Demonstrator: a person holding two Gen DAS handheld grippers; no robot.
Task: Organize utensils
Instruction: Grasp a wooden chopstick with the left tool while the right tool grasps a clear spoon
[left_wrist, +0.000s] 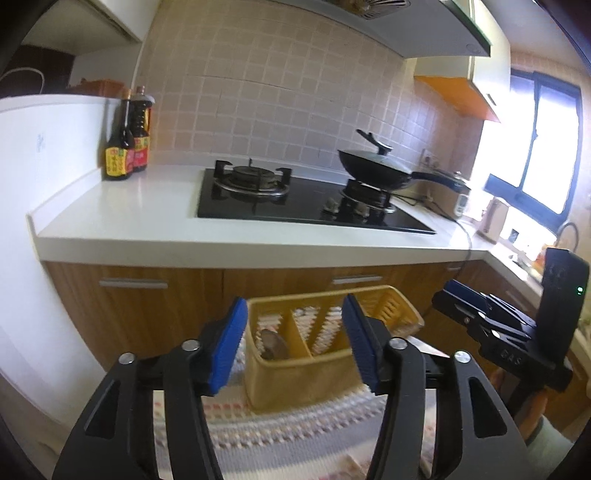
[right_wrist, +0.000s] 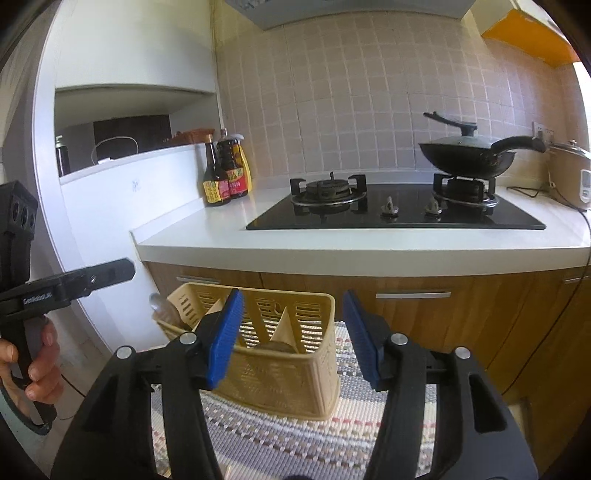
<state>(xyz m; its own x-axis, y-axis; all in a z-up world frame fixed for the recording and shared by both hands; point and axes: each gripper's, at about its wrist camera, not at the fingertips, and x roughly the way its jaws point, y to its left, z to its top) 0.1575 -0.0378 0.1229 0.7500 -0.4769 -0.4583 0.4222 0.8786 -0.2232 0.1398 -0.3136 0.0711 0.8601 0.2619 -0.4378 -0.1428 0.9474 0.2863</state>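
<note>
Seemingly near done: spoon stowed in basket, beside divider; both grippers, left and right, hovering before basket, fingers released, grasping nothing.

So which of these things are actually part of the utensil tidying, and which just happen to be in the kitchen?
Part of the job:
- yellow divided utensil basket on the woven mat
- spoon-like utensil inside it
- left hand-held gripper, open
- right hand-held gripper, open

Just lying about:
- sauce bottles
- wok with lid
- gas hob
- rice cooker
</note>
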